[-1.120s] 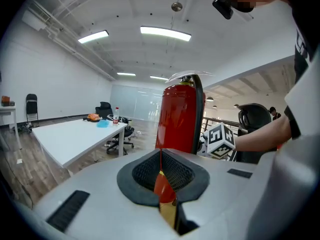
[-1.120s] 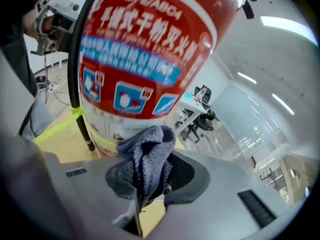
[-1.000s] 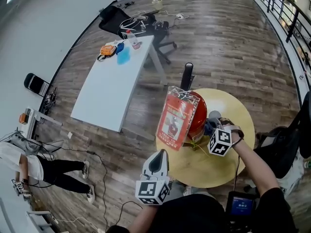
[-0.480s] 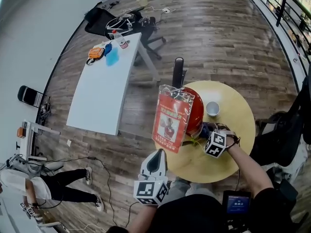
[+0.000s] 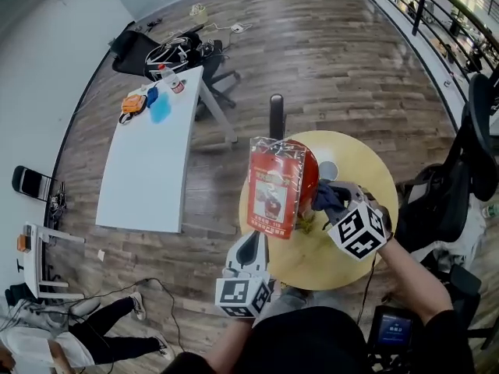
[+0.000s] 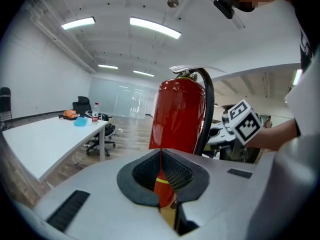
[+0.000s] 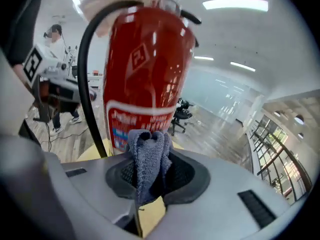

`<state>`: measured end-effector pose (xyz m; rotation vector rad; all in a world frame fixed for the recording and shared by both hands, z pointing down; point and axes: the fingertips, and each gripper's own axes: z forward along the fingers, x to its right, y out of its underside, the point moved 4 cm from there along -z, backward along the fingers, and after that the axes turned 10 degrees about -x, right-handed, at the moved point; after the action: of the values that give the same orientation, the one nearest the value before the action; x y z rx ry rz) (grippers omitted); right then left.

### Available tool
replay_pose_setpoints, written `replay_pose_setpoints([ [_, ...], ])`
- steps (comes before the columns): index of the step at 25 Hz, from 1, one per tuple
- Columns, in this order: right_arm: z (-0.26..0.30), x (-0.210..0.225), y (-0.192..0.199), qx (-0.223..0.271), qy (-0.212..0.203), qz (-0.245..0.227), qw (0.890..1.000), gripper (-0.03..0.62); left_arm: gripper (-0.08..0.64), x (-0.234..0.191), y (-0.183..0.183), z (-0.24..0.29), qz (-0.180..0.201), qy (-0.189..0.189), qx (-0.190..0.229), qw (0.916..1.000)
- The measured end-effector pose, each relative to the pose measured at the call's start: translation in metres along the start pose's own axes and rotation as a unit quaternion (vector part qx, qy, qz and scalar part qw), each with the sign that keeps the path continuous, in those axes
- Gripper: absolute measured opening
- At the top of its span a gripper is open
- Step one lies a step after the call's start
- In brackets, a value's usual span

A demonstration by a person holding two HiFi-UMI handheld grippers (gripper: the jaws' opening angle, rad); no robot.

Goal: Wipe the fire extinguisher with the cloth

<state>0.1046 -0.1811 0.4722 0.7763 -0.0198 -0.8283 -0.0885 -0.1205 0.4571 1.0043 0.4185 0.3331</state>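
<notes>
Extinguisher point(image 5: 309, 179) stands upright on the desk point(image 5: 370, 179), valve uppermost. Fingers of the right gripper point(image 5: 335, 202) pinch the cloth point(image 5: 326, 195) beside it; the left gripper point(image 5: 253, 241) has its fingers pressed together, empty.

Round yellow table point(image 5: 310, 257) under fire extinguisher point(image 5: 309, 179) and cup point(image 5: 328, 170)

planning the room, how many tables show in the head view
2: a long white table upper left, the round yellow table under the fire extinguisher; more may be hidden.
</notes>
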Motion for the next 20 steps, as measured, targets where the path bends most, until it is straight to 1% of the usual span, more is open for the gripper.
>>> replay_pose_setpoints([
  [3, -0.050, 0.016, -0.039, 0.033, 0.052, 0.002, 0.998, 0.098, 0.025, 0.001, -0.012, 0.011, 0.009, 0.028, 0.013, 0.9995],
  [5, -0.073, 0.018, -0.054, 0.042, 0.071, 0.002, 0.997, 0.098, 0.025, 0.005, -0.020, 0.013, 0.017, 0.043, 0.022, 0.9987],
  [8, -0.093, 0.005, -0.068, 0.040, 0.075, -0.005, 0.996, 0.098, 0.025, 0.006, -0.026, 0.006, 0.024, 0.061, 0.032, 0.9973],
  [11, -0.114, -0.008, -0.083, 0.042, 0.066, -0.001, 0.997, 0.098, 0.025, 0.006, -0.031, 0.003, 0.029, 0.087, 0.041, 0.9949],
  [14, -0.138, -0.025, -0.110, 0.071, 0.047, 0.021, 0.996, 0.098, 0.025, -0.002, -0.031, -0.003, 0.034, 0.108, 0.040, 0.9927],
  [16, -0.151, -0.038, -0.133, 0.093, 0.037, 0.025, 0.995, 0.100, 0.025, -0.008, -0.031, -0.007, 0.038, 0.120, 0.040, 0.9913],
  [17, -0.154, -0.043, -0.143, 0.097, 0.037, 0.024, 0.994, 0.100, 0.025, -0.011, -0.031, -0.009, 0.039, 0.125, 0.042, 0.9905],
  [18, -0.154, -0.046, -0.150, 0.093, 0.047, 0.019, 0.994, 0.098, 0.025, -0.012, -0.033, -0.011, 0.041, 0.130, 0.045, 0.9896],
  [20, -0.151, -0.050, -0.155, 0.068, 0.075, 0.009, 0.995, 0.100, 0.025, -0.016, -0.035, -0.017, 0.045, 0.140, 0.052, 0.9878],
])
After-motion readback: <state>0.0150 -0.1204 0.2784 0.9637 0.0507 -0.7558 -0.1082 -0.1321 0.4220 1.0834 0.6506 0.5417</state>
